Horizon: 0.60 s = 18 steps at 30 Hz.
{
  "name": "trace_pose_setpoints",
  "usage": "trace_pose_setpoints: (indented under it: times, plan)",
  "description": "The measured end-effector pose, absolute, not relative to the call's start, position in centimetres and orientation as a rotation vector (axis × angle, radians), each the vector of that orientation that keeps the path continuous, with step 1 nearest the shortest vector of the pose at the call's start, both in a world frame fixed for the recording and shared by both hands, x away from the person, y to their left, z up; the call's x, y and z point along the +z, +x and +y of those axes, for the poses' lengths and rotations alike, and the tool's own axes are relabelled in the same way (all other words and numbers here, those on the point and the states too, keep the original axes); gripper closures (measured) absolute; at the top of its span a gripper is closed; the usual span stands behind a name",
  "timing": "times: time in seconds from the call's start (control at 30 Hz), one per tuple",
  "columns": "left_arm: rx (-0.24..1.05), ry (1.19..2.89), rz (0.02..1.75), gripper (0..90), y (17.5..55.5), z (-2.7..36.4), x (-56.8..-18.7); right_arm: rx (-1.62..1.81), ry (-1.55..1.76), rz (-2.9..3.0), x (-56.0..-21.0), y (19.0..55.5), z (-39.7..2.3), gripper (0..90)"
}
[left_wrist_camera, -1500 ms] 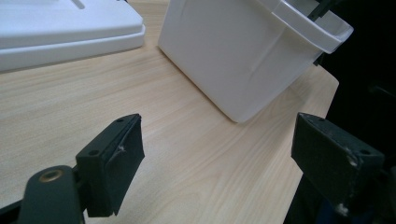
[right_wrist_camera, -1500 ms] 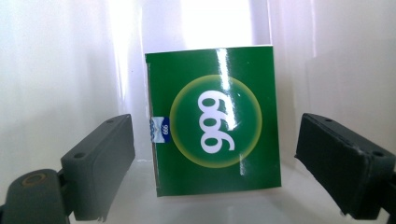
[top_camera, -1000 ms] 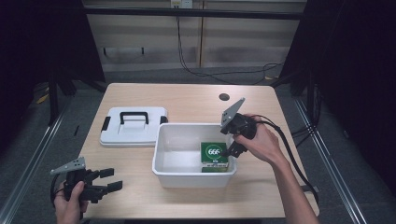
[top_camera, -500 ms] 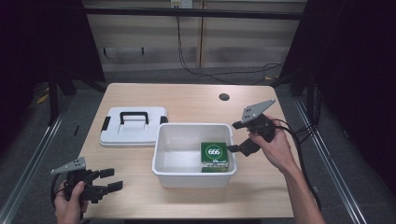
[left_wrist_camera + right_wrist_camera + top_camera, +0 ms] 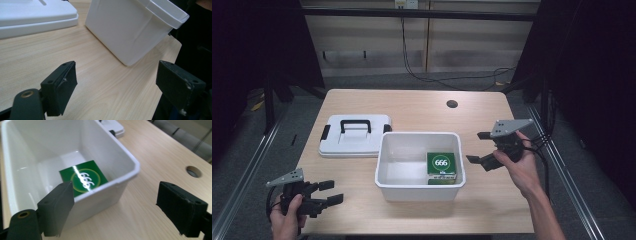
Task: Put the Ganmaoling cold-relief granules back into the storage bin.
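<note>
A white plastic bin [image 5: 385, 168] stands on the wooden table near its front middle. Inside it, at the right end, lies a green box [image 5: 441, 165] marked 666, also seen in the right gripper view as the green box [image 5: 83, 178] on the bin's floor. My right gripper [image 5: 479, 147] is open just right of the bin, above the table, holding nothing. My left gripper [image 5: 330, 192] is open near the front left corner, its jaws pointing toward the bin's wall [image 5: 130, 32]. The bin's white lid [image 5: 354, 135] with a black handle lies left of the bin.
A round hole [image 5: 452, 104] sits in the tabletop at the back right. The table's front edge is close to my left gripper. Bare wood [image 5: 422, 107] runs behind the bin, and cables hang beyond the far edge.
My right gripper has drawn back from over the bin's right rim to the right and lower, and now stands beside the bin. The green box stays in the bin. The left gripper has not moved.
</note>
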<state>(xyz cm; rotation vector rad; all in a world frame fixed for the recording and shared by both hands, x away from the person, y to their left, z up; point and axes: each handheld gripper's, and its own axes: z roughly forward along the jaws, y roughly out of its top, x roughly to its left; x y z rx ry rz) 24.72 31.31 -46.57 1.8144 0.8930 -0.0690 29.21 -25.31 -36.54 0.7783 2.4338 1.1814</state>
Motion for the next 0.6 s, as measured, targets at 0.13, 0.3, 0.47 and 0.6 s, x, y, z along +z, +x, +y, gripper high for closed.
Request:
trace_pose_setpoints:
  times: [0.13, 0.3, 0.47, 0.6]
  plan:
    - [-0.072, 1.820, 0.892, 17.0, 24.7, 31.2, -46.6, 1.193, 0.826, 2.393, -37.2, 28.5, -26.5, 13.6]
    - [-0.064, 1.815, 0.897, 17.0, 24.7, 31.3, -46.6, 1.169, 0.862, 2.376, -38.2, 27.6, -27.7, 13.6]
    - [-0.060, 1.826, 0.902, 17.0, 24.7, 31.3, -46.6, 1.144, 0.932, 2.346, -39.4, 26.5, -29.3, 13.3]
    - [-0.061, 1.827, 0.901, 17.0, 24.8, 31.2, -46.6, 1.180, 0.959, 2.323, -40.0, 25.7, -30.4, 13.3]
